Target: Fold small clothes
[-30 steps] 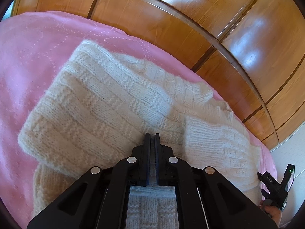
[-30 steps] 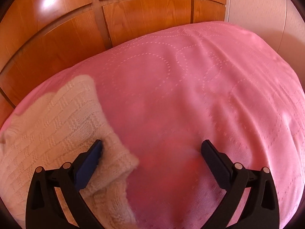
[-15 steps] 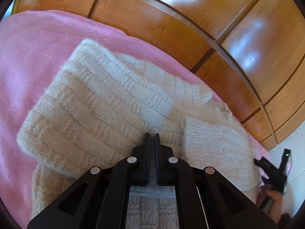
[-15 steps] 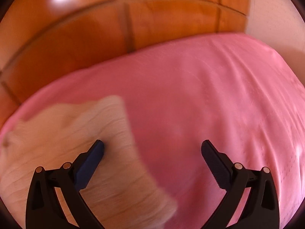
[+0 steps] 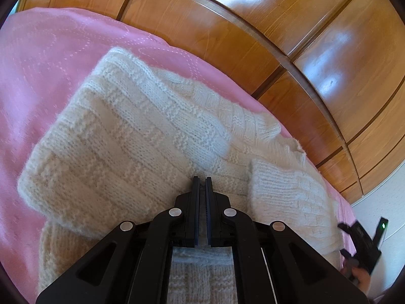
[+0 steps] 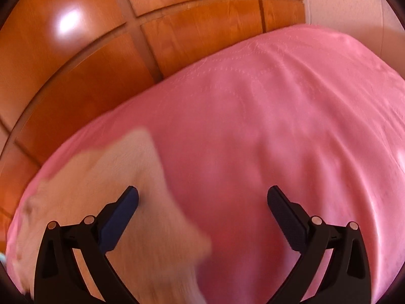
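A cream knitted sweater [image 5: 126, 139] lies partly folded on the pink bedspread [image 5: 38, 76], with one sleeve [image 5: 286, 197] laid across its right side. My left gripper [image 5: 201, 178] is shut, its tips resting low over the middle of the sweater; I cannot tell whether any knit is pinched. In the blurred right wrist view the sweater [image 6: 88, 190] fills the lower left. My right gripper [image 6: 202, 195] is open wide there, its left finger over the knit and its right finger over bare bedspread [image 6: 278, 126]. The right gripper [image 5: 362, 243], held by a hand, also shows in the left wrist view beyond the sweater's right edge.
Glossy wooden panels [image 5: 253, 25] rise right behind the bed's far edge, seen also as panels [image 6: 76, 50] in the right wrist view. A pale wall [image 6: 341, 0] stands at the far right. Bare pink bedspread stretches left and right of the sweater.
The right gripper has shifted at the sweater's right edge, and more knit now lies under its left finger; its view has blurred. The left gripper and the sweater under it have stayed put.
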Demonstrator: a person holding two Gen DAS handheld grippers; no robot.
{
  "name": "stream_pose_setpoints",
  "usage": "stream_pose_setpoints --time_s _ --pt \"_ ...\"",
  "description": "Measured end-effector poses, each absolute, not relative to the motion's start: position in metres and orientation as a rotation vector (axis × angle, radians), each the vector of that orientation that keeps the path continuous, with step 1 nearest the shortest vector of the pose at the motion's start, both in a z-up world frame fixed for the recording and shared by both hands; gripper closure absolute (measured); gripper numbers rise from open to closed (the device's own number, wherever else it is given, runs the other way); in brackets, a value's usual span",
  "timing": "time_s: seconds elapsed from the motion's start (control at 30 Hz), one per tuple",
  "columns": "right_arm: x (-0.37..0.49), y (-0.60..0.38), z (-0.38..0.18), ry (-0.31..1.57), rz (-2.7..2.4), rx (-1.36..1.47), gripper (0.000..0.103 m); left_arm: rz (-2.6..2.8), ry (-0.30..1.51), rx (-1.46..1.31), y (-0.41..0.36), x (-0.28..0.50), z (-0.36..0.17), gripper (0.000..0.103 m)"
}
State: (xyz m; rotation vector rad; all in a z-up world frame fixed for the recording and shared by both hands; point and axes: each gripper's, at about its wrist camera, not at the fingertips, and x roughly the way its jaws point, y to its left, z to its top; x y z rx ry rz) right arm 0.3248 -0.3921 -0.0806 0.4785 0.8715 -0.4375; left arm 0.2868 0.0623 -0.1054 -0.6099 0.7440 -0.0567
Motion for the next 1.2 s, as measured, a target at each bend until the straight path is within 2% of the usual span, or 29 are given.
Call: stream_pose_setpoints --time_s 0.17,0.37,0.57,0.6,0.63,0.67,0.7,0.73,0.77,1.03,1.2 --pt "0.287 -0.390 -0.084 0.900 -0.503 0.448 0.002 -0.058 0.745 -0.611 0.063 0.286 -0.105 0.101" --pt "0.301 -0.374 -0.091 0.944 -0.569 0.303 0.002 -0.064 0.746 -0.627 0.066 0.286 -0.105 0.101" --pt "0.267 -0.391 -0.084 0.829 -0.517 0.472 0.002 -0.047 0.746 -0.574 0.062 0.268 -0.095 0.101" --pt "0.260 -0.394 -0.082 0.811 -0.511 0.502 0.002 -0.058 0.742 -0.570 0.061 0.260 -0.094 0.084" --pt "0.257 -0.395 -0.082 0.801 -0.504 0.522 0.002 -0.086 0.733 -0.578 0.061 0.255 -0.093 0.057" --pt "0.247 -0.397 -0.081 0.781 -0.481 0.555 0.002 -0.139 0.707 -0.585 0.059 0.245 -0.090 0.045" --pt "0.243 -0.397 -0.080 0.766 -0.463 0.571 0.002 -0.146 0.687 -0.562 0.055 0.234 -0.086 0.023" --pt "0.239 -0.395 -0.077 0.747 -0.434 0.592 0.002 -0.128 0.679 -0.527 0.052 0.225 -0.083 0.008" --pt "0.228 -0.394 -0.076 0.732 -0.387 0.623 0.002 -0.112 0.682 -0.507 0.050 0.218 -0.082 0.005" --pt "0.172 -0.375 -0.066 0.678 -0.186 0.675 0.002 -0.086 0.710 -0.551 0.061 0.175 -0.087 0.005" --pt "0.148 -0.371 -0.070 0.647 -0.121 0.687 0.002 -0.060 0.744 -0.433 0.059 0.148 -0.080 0.005"
